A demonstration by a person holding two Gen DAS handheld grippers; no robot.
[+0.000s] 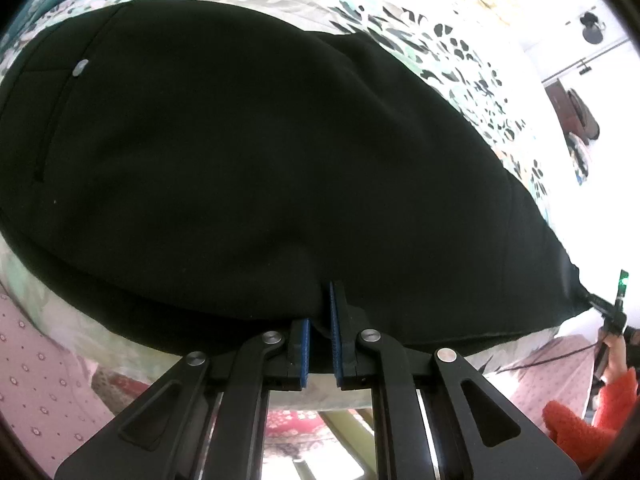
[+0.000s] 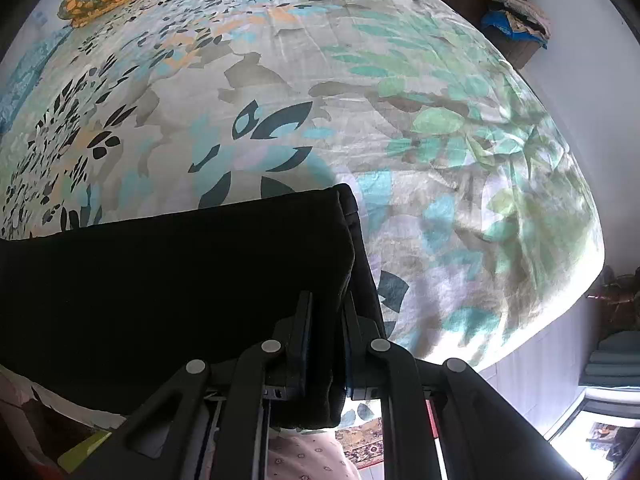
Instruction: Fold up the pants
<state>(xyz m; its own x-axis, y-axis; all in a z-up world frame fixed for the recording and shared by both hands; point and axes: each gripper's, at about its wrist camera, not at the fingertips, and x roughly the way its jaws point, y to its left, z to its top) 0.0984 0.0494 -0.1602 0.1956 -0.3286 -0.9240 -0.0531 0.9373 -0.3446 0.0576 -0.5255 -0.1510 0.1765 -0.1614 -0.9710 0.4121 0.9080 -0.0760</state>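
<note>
The left claw [image 1: 319, 332] pinches the near edge of the black, matte, heavy-cloth pants [image 1: 248, 168], and the right claw [image 2: 326, 344] is clenched on a thick bunch at their hem end. The pants' long axis runs left to right along the bed's near edge, between the two claws. Beyond them the leaf-printed cotton bedsheet [image 2: 304, 80] stretches far, softly creased.

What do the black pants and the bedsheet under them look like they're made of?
The black pants look like a thick, matte knit, perhaps fleece or jersey: no sheen, soft rounded folds, a small metal stud near a pocket seam. The bedsheet looks like thin woven cotton: fine creases, flat printed leaf pattern.
</note>
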